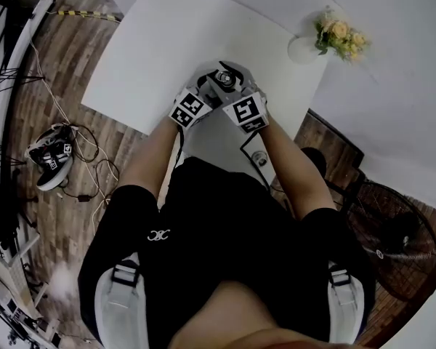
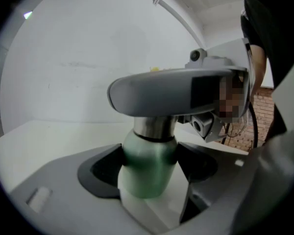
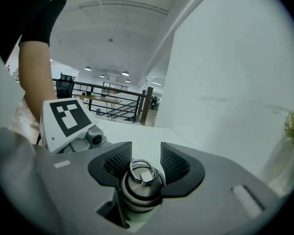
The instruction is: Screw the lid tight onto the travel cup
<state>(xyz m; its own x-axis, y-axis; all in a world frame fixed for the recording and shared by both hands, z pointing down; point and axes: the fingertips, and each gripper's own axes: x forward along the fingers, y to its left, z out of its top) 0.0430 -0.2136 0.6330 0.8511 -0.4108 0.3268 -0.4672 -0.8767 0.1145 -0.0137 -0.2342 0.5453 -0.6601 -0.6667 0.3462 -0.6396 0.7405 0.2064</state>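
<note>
A green travel cup [image 2: 146, 180] with a steel neck stands upright between the jaws of my left gripper [image 2: 148, 163], which is shut on its body. The right gripper's grey body [image 2: 176, 94] spans across the cup's top in this view. In the right gripper view the steel lid [image 3: 141, 180], with a ring loop on top, sits deep between the black jaws of my right gripper [image 3: 146, 153]; they hug both its sides. The head view shows both grippers meeting at the cup [image 1: 225, 78] over the white table's near edge.
The white table [image 1: 160, 49] carries a white vase with yellow flowers [image 1: 305, 48] at its far right. On the wooden floor lie a spare gripper with cables [image 1: 52, 158] at left and a fan [image 1: 396, 238] at right. A railing runs behind the left gripper's marker cube [image 3: 68, 121].
</note>
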